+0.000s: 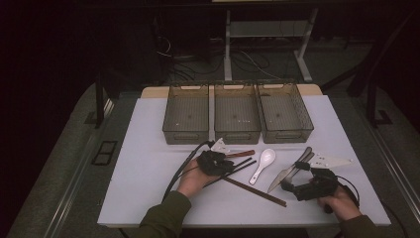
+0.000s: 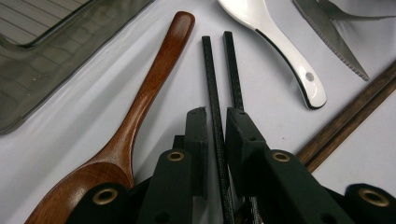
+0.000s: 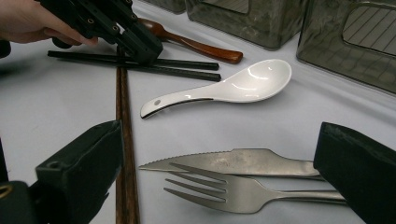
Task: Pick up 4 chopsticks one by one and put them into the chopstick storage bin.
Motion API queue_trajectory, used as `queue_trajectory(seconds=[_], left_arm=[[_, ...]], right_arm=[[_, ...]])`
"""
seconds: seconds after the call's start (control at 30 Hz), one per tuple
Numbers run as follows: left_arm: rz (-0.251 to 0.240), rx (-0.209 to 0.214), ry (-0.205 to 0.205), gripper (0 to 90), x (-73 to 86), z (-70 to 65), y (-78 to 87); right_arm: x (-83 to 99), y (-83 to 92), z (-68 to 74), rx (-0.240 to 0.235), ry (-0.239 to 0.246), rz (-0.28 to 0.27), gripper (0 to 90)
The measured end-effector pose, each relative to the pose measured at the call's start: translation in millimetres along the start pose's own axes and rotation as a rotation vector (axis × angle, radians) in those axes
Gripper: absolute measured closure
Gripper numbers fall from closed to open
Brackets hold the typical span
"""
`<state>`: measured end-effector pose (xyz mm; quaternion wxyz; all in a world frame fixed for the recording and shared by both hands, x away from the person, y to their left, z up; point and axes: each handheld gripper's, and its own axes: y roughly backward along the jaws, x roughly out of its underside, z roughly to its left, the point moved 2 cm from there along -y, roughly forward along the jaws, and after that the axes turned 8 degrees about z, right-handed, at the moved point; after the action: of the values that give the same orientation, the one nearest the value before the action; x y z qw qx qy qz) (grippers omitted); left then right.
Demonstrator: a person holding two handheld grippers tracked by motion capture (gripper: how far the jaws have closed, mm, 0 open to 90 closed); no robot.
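My left gripper lies low on the white table, shut on a pair of black chopsticks; one stick runs tight between the jaws and the other lies against it. A brown wooden spoon lies just left of the jaws. My right gripper stands open, its jaws wide on either side of a steel knife and fork, touching neither. A white ceramic spoon rests between the two grippers.
Three grey see-through bins stand in a row at the back of the table. Brown wooden chopsticks lie slanted, passing under the black ones. The table's front edge is close to both hands.
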<state>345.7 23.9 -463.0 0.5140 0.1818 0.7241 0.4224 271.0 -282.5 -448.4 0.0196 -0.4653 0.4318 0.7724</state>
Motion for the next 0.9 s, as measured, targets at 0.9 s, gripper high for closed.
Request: queue_trajectory(seconds=[0.9], left_arm=[[0.008, -0.029, -0.044, 84.9, 0.5, -0.6, 1.1]], right_arm=[[0.3, -0.1, 0.1, 0.001, 0.004, 0.002, 1.6]])
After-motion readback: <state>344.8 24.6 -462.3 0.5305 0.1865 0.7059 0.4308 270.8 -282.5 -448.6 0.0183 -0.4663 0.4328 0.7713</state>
